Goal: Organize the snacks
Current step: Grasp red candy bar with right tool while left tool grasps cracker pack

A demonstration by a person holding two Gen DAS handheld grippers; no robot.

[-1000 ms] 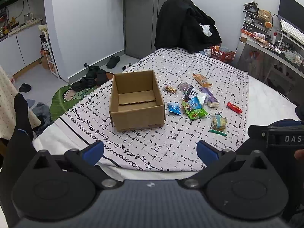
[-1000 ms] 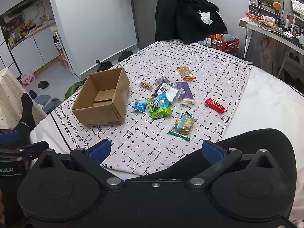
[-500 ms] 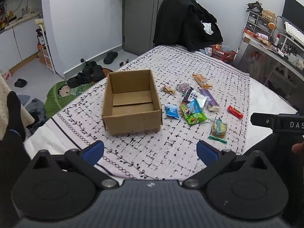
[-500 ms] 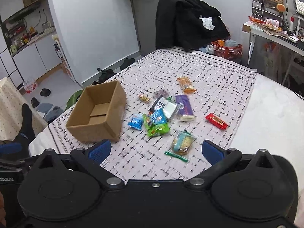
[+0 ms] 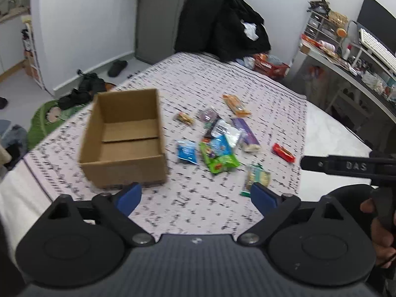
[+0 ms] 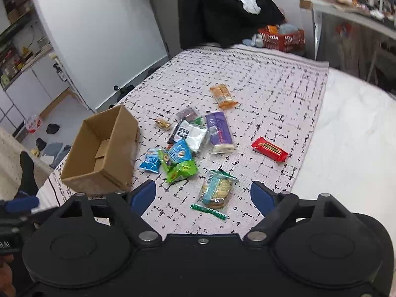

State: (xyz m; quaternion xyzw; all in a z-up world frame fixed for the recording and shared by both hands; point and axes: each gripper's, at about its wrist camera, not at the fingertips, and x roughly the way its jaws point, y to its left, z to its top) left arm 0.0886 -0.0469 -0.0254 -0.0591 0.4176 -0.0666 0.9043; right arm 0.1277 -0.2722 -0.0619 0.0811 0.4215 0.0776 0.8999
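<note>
Jaws closing, empty, on left hand-held gripper [image 5: 195, 195] and right hand-held gripper [image 6: 203, 195]

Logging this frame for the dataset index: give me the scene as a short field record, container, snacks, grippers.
surface: bed with black-and-white patterned cloth
container: open brown cardboard box, nothing visible inside
snacks: all loose on the cloth beside the box
nearest snack: clear-wrapped cracker pack, just ahead of the right hand-held gripper
outlier: red wrapped bar, apart from the pile
farthest snack: orange wrapped pack
left hand-held gripper: closing, nothing between jaws
right hand-held gripper: closing, nothing gripped
</note>
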